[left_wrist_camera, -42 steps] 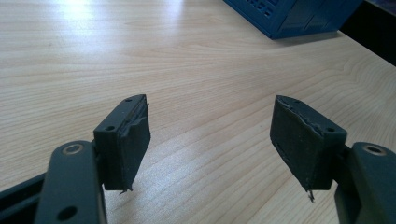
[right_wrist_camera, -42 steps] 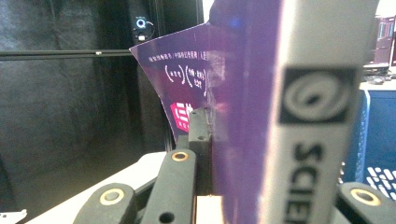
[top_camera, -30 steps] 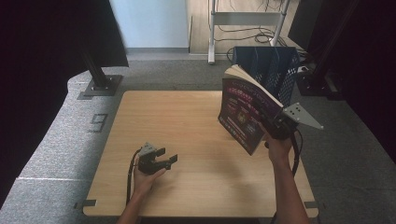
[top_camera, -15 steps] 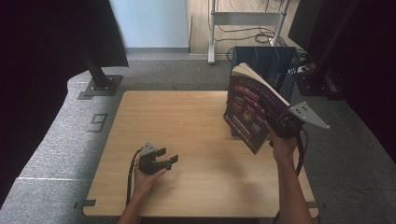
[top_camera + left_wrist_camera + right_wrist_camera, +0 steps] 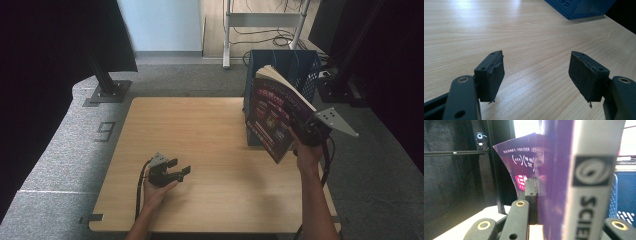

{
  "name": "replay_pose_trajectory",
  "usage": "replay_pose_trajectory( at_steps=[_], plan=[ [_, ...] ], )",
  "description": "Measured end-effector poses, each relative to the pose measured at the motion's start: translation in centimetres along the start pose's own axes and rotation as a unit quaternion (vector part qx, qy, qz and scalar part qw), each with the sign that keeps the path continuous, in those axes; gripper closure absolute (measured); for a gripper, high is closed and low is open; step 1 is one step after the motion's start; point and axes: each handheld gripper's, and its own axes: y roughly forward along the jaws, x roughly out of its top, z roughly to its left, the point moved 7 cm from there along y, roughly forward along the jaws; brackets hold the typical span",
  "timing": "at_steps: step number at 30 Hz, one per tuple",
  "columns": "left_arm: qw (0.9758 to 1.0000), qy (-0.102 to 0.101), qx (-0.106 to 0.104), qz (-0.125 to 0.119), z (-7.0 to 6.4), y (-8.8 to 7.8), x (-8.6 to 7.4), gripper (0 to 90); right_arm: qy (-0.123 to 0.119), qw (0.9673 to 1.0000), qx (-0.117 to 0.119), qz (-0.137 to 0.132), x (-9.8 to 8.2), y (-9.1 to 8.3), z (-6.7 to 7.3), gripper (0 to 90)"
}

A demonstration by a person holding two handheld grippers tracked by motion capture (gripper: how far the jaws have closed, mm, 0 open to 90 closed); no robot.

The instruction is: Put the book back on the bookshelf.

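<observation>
Aloft, right tool [image 5: 300, 131] clamping book [image 5: 272, 117] — left tool [image 5: 172, 172] low, agape

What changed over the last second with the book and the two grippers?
The right gripper, jaws clamped on the purple book, carried it a little to the right, toward the blue crate at the table's far right. The left gripper stayed resting on the table, jaws open and empty.

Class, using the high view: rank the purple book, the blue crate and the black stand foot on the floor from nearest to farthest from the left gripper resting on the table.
From the left gripper, at the table's near left:
1. Purple book, held up over the table's right side by the right gripper.
2. Black stand foot, on the floor beyond the table's far-left corner.
3. Blue crate, at the far-right corner behind the book.
</observation>
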Motion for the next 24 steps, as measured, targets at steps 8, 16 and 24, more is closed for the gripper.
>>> replay_pose_trajectory(
  at_steps=[8, 16, 24],
  plan=[
    [1.0000, 0.000, 0.000, 0.001, 0.0, 0.0, 0.0, 28.5, 0.007, 0.9999, -0.013, 0.001, -0.1, 0.3, -0.9, 81.3],
    [1.0000, 0.000, 0.000, 0.000, 0.0, 0.0, 0.0, 28.6, 0.008, 0.9997, -0.024, 0.006, -0.2, 0.9, -1.4, 81.3],
    [1.0000, 0.000, 0.000, 0.000, 0.1, 0.0, 0.0, 28.7, 0.009, 0.9994, -0.033, 0.006, -0.2, 1.8, -1.8, 81.3]
  ],
)
